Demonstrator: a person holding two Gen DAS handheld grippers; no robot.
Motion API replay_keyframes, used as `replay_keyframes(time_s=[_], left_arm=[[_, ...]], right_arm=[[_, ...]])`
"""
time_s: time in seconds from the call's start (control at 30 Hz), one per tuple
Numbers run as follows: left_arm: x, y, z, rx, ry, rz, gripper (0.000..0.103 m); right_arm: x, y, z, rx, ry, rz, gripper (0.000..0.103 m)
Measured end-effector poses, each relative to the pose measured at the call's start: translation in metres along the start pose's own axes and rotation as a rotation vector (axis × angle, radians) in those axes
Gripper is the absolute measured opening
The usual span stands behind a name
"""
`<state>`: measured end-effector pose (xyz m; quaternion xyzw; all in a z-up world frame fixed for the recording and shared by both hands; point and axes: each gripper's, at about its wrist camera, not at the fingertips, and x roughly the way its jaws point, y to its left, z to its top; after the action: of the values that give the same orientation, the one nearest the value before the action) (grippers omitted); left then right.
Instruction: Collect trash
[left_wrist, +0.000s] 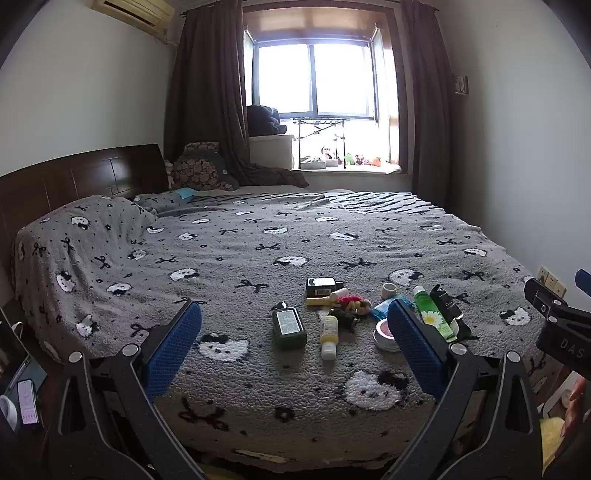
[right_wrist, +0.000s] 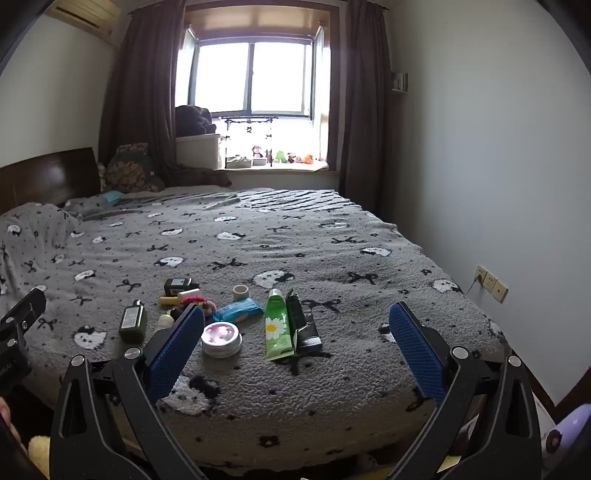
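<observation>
The left gripper (left_wrist: 295, 339) and right gripper (right_wrist: 297, 343) both hang level over the bed (left_wrist: 258, 236), each with its blue fingers spread wide and holding nothing. The trash sits just ahead of them: a green tube (right_wrist: 276, 328) between the right fingers, a dark green bottle (left_wrist: 289, 326) and a small yellow bottle (left_wrist: 328, 332) between the left ones (all lying flat).

My right gripper's (right_wrist: 295, 347) blue finger (right_wrist: 177, 343) covers the yellow bottle (right_wrist: 165, 320); windowsill toys (right_wrist: 291, 157) too small to identify; left gripper (right_wrist: 18, 332) cut off by the frame edge.

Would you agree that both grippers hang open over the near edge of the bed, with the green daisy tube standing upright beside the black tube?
Not quite: the green daisy tube lies flat on the blanket, beside the black tube, as the right wrist view shows. Both grippers are open.
</observation>
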<state>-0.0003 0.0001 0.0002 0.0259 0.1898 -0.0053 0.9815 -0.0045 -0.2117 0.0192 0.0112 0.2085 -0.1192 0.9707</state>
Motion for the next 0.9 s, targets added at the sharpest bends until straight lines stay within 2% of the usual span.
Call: replay_keyframes(time_s=[0.9], left_arm=[[-0.0012, 0.0050, 0.0016, -0.005, -0.001, -0.002, 0.095]], right_arm=[[-0.0068, -0.0013, 0.0041, 0.001, -0.022, 0.008, 0.100]])
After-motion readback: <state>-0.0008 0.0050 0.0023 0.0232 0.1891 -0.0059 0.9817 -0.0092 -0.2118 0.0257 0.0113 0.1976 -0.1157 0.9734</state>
